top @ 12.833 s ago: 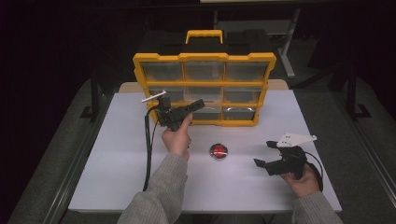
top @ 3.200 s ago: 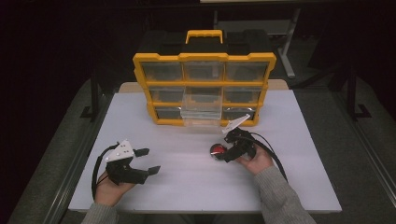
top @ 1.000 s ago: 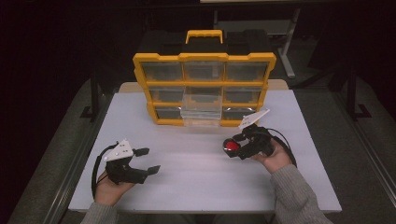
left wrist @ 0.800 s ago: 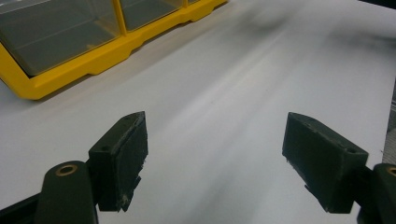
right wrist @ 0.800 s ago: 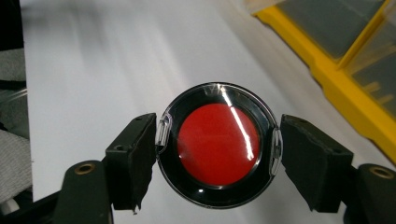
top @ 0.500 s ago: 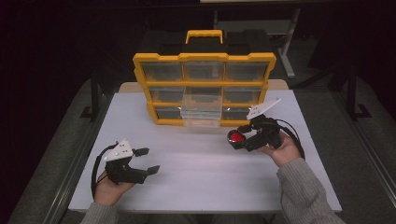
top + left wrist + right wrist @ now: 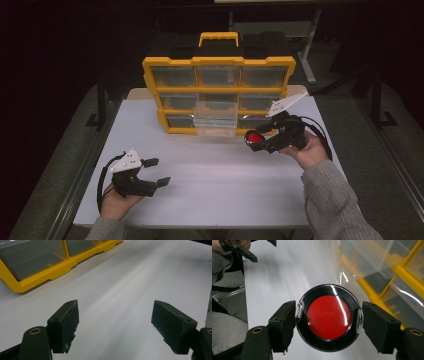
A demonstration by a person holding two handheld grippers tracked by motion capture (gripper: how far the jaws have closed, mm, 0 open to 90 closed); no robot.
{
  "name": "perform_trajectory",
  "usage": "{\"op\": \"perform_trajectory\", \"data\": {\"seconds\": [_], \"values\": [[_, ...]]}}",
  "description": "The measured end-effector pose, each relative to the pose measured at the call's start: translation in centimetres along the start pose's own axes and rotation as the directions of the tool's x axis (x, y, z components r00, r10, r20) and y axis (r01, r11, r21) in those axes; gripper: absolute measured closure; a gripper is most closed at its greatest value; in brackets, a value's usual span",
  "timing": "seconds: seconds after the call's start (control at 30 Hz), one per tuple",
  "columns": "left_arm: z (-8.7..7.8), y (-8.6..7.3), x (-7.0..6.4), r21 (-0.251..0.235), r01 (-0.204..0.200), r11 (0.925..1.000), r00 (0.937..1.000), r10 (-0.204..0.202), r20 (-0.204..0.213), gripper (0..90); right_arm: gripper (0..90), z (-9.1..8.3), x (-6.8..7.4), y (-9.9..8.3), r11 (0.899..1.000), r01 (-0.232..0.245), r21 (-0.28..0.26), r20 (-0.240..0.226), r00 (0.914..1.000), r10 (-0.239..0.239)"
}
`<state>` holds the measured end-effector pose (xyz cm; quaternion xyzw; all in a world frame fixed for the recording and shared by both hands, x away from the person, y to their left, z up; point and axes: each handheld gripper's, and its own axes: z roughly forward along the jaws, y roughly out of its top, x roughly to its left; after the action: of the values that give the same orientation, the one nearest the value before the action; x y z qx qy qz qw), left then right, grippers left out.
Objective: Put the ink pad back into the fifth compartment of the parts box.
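The right gripper [image 7: 256, 138], clamping the round red-centred case [image 7: 328, 317] by its rim, has risen toward the frame's centre-right; light, rigid, slippery. The left gripper [image 7: 156, 172] rests with its jaws apart.

The room around the desk [image 7: 210, 185] is dark, while its white top is brightly lit from above. Glare streaks the red disc [image 7: 329, 316]; nearby clear drawers [image 7: 372, 257] look soft.

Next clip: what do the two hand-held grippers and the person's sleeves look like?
Both the left hand-held gripper and the right hand-held gripper are black, with two blocky dark-padded jaws, brass-coloured pivot rivets, a pale grey three-cornered plate on top and a trailing black cable. The person wears grey knitted sleeves.
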<state>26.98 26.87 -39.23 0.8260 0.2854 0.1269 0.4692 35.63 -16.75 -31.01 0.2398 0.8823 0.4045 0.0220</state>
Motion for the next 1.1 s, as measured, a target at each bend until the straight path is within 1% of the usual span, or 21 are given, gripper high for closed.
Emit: {"op": "perform_trajectory", "data": {"seconds": [0.17, 0.27, 0.3, 0.37, 0.4, 0.43, 0.47, 0.57, 0.6, 0.63, 0.67, 0.7, 0.73, 0.83, 0.87, 1.0, 1.03, 1.1], "values": [[0.0, 0.1, 0.1, -0.003, -0.012, 0.9999, 0.9999, 0.012, 0.000, 21.8, 28.6, -1.1, -0.1, 1.1, 1.000, 0.004, -0.007, -0.002, 1.0000, -0.004], [0.0, 0.0, 0.0, 0.008, 0.000, 1.0000, 1.0000, 0.000, -0.001, 21.6, 28.6, -1.6, -0.1, 1.7, 1.000, 0.007, -0.014, -0.009, 0.9999, -0.007], [0.0, 0.0, 0.0, 0.006, 0.006, 1.0000, 1.0000, -0.006, 0.001, 21.5, 28.6, -1.7, -0.2, 2.0, 1.000, 0.015, -0.015, -0.005, 0.9999, -0.015], [0.0, 0.0, 0.0, 0.005, 0.005, 1.0000, 1.0000, -0.005, 0.000, 21.4, 28.6, -2.0, -0.2, 2.4, 1.000, 0.018, -0.018, -0.009, 0.9998, -0.018], [0.0, 0.0, 0.0, 0.008, -0.001, 1.0000, 1.0000, 0.001, -0.001, 21.4, 28.6, -2.1, -0.2, 2.5, 1.000, 0.016, -0.015, -0.010, 0.9998, -0.016], [0.0, 0.0, 0.1, 0.012, -0.016, 0.9998, 0.9999, 0.016, -0.001, 21.4, 28.6, -2.3, -0.2, 2.7, 1.000, 0.014, -0.015, -0.009, 0.9999, -0.014], [0.0, 0.0, 0.0, 0.010, -0.010, 0.9999, 1.0000, 0.010, 0.000, 21.4, 28.6, -2.4, -0.2, 2.9, 1.000, 0.015, -0.017, -0.007, 0.9999, -0.016], [0.1, 0.1, 0.0, 0.003, -0.013, 0.9999, 0.9999, 0.013, 0.001, 21.4, 28.6, -3.0, -0.2, 3.5, 0.999, 0.020, -0.027, -0.007, 0.9998, -0.020], [0.0, 0.1, 0.0, 0.009, -0.012, 0.9999, 0.9999, 0.012, 0.001, 21.4, 28.6, -3.1, -0.2, 3.7, 0.999, 0.020, -0.028, -0.007, 0.9998, -0.020], [0.1, 0.1, 0.0, 0.003, -0.011, 0.9999, 0.9999, 0.011, 0.000, 21.2, 28.6, -3.4, -0.2, 4.1, 0.999, 0.028, -0.029, -0.005, 0.9996, -0.028], [0.1, 0.1, 0.0, 0.004, -0.011, 0.9999, 0.9999, 0.011, -0.002, 21.1, 28.6, -3.5, -0.2, 4.3, 0.999, 0.030, -0.030, -0.005, 0.9995, -0.030], [0.0, 0.1, 0.1, 0.009, -0.019, 0.9998, 0.9998, 0.019, -0.002, 21.0, 28.6, -3.6, -0.2, 4.6, 0.999, 0.043, -0.030, -0.002, 0.9991, -0.043], [0.0, 0.1, 0.0, 0.002, -0.006, 1.0000, 1.0000, 0.006, -0.002, 21.0, 28.6, -3.8, -0.1, 4.9, 0.999, 0.043, -0.030, -0.002, 0.9991, -0.043], [0.0, 0.0, 0.1, 0.007, -0.005, 1.0000, 1.0000, 0.005, -0.003, 20.7, 28.6, -4.2, -0.1, 5.7, 0.998, 0.051, -0.036, 0.000, 0.9987, -0.051], [0.1, 0.0, 0.0, -0.004, 0.005, 1.0000, 1.0000, -0.005, -0.003, 20.6, 28.6, -4.3, -0.1, 5.9, 0.998, 0.057, -0.036, 0.000, 0.9984, -0.057], [0.0, 0.0, 0.0, -0.006, -0.008, 1.0000, 0.9999, 0.008, -0.010, 20.7, 28.6, -4.7, 0.1, 7.0, 0.997, 0.066, -0.031, 0.007, 0.9978, -0.066], [0.0, 0.0, 0.0, -0.009, 0.000, 1.0000, 1.0000, 0.000, -0.010, 20.7, 28.6, -4.8, 0.1, 7.4, 0.997, 0.071, -0.031, 0.009, 0.9975, -0.071], [-0.1, 0.1, 0.0, -0.007, 0.003, 1.0000, 0.9999, -0.003, -0.010, 20.7, 28.6, -5.0, 0.1, 7.9, 0.997, 0.070, -0.033, 0.008, 0.9976, -0.069]]}}
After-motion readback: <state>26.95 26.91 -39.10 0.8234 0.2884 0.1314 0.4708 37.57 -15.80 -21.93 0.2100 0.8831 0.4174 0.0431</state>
